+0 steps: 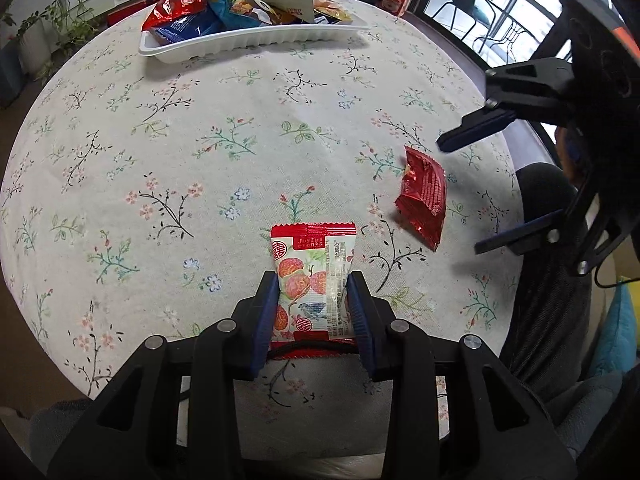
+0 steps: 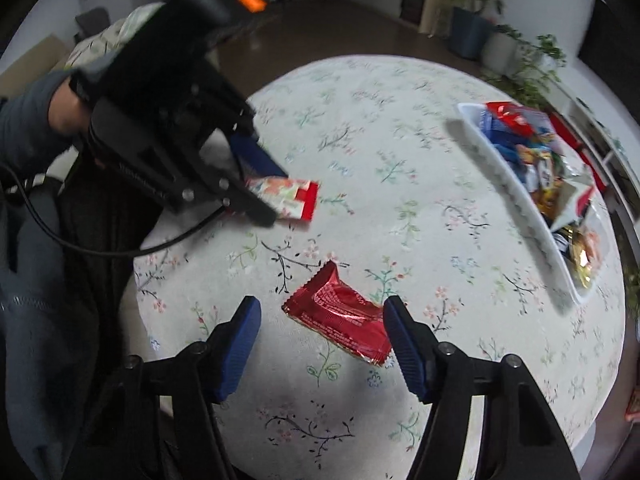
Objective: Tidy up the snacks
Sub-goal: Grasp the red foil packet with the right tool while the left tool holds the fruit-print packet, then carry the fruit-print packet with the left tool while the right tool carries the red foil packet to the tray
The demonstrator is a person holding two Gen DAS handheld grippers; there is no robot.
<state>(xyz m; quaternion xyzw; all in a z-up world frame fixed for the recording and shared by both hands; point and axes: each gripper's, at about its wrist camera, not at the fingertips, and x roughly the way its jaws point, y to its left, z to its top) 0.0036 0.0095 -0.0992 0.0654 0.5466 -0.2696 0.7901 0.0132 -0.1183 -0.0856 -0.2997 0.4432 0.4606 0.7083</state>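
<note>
Floral tablecloth (image 1: 240,120) covers the round table. At left, the left gripper (image 1: 314,300) is clamped across a fruit-print snack packet (image 1: 312,264). Rightward, the red foil packet (image 2: 340,316) lies flat between the right gripper's (image 2: 320,340) spread pads, its long axis slanting across the gap, untouched. Farther off sits the white snack tray (image 1: 256,42).

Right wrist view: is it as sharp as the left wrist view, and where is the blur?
No. Right wrist view: motion blur smears the white tray and the left gripper; the red packet stays fairly clear. Left wrist view: sharp, the fruit-print packet readable; both views bend at the edges.
</note>
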